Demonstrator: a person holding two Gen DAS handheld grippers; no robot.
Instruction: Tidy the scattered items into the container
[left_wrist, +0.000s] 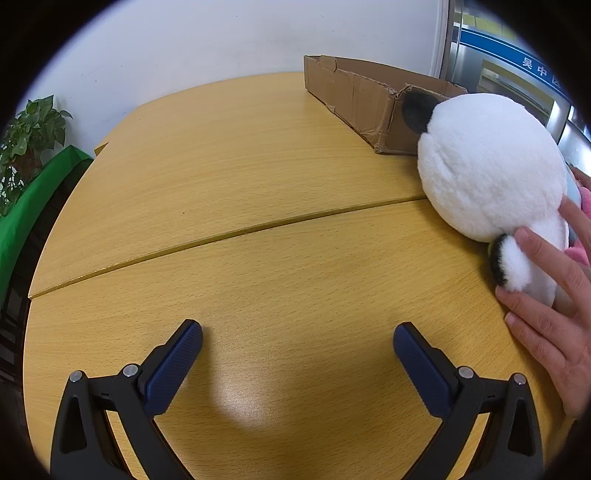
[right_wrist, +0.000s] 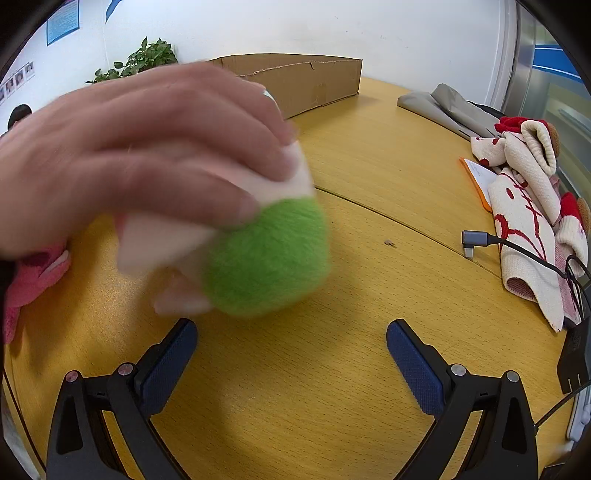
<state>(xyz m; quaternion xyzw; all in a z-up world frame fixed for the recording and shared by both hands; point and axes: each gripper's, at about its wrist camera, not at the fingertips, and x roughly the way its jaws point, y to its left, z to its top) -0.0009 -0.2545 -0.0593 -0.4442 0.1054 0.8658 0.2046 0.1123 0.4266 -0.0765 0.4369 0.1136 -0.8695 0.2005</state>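
**A bare hand is in the way of both claws**

Left view: the left claw (left_wrist: 297, 341) has its two blue fingers wide apart and holds nothing. It hangs low over the bare yellow table (left_wrist: 229, 177). Off to the right sits a big white plush toy (left_wrist: 491, 166) with black ears, and a bare hand (left_wrist: 550, 291) is touching its lower side. The cardboard box (left_wrist: 354, 96) stands at the far edge of the table, just behind the toy. What could go wrong here: if the claw goes for the toy now, it may pinch the hand. The toy is also big and round, so it may slip out.

Right view: the right claw (right_wrist: 291, 341) is wide apart too, and empty. Right in front of it a hand (right_wrist: 140, 147) holds a green and white soft toy (right_wrist: 269, 258) — it is blurry, so it is moving. A grab now could hit the hand or miss. The box (right_wrist: 295, 81) is far back.

Only this view shows the pile of red and cream knitted things (right_wrist: 528, 221), a cable (right_wrist: 517, 243) and a pink cloth (right_wrist: 33, 280). Only the left view shows the white toy.
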